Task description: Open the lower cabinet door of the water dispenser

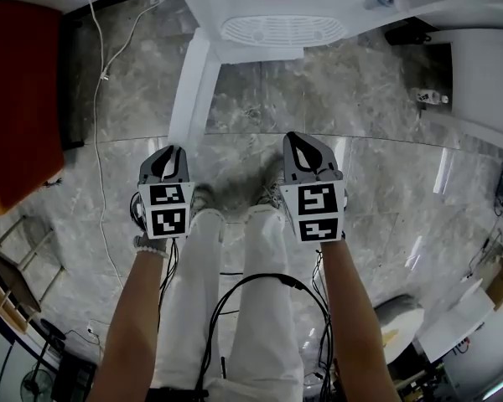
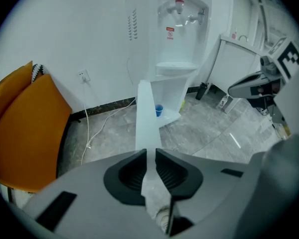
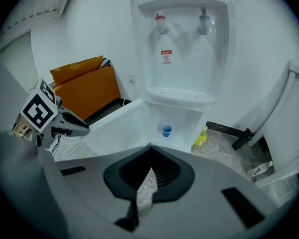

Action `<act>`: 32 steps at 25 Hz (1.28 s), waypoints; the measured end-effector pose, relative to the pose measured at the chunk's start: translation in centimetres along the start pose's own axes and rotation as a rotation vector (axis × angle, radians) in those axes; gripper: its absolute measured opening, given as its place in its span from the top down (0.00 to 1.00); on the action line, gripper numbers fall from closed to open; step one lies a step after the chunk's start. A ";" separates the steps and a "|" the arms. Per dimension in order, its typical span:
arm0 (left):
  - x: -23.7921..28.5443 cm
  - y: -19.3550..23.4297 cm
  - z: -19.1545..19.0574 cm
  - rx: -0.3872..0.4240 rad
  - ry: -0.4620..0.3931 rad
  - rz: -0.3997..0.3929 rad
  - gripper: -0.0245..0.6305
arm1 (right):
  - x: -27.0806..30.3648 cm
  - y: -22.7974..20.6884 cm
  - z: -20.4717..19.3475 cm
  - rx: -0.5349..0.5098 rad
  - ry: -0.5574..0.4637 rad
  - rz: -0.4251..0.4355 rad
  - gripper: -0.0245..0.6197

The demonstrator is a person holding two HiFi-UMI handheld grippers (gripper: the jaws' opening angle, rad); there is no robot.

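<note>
Grey marble floor [image 1: 335, 90] underfoot. Nearest, the right gripper [image 1: 300, 139] is pinched closed, empty. The left gripper [image 1: 174, 152] has its jaws a narrow crack apart, lined up with the cabinet door [image 1: 193, 82] edge. The door stands swung wide from the water dispenser [image 3: 182, 44] beyond.

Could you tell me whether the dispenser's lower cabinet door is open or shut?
Open: the door stands swung wide, showing a blue cup inside the dispenser.

A blue cup [image 3: 166, 130] stands inside the open lower cabinet [image 3: 185, 119].
</note>
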State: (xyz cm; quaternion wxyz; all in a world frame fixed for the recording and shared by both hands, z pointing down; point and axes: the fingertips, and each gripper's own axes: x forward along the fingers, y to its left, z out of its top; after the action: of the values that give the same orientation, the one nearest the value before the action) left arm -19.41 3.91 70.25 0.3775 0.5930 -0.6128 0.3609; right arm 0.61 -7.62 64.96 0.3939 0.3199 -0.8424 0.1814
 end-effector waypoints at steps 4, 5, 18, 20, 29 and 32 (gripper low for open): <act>0.0 2.5 0.0 -0.011 -0.013 0.038 0.88 | 0.6 0.9 0.1 -0.007 0.009 0.007 0.95; 0.1 3.1 0.0 -0.011 -0.017 0.047 0.88 | 0.8 1.0 0.1 -0.010 0.012 0.009 0.95; 0.3 8.9 0.9 -0.064 -0.115 0.156 0.94 | 1.8 2.6 0.8 -0.048 0.015 0.019 0.95; 0.4 9.4 1.1 -0.074 -0.125 0.158 0.94 | 1.9 2.8 0.7 -0.056 0.016 0.018 0.95; -1.4 10.0 2.2 -0.143 -0.192 0.121 0.94 | 1.3 3.0 1.7 0.002 -0.013 0.010 0.95; -3.5 9.3 2.6 -0.168 -0.211 0.095 0.94 | 0.5 3.7 2.6 0.008 -0.027 0.016 0.95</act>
State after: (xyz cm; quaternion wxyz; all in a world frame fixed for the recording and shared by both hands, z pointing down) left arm -28.70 3.53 66.04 0.3416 0.5642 -0.7047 0.2614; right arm -3.60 -6.56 63.54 0.3797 0.3171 -0.8494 0.1839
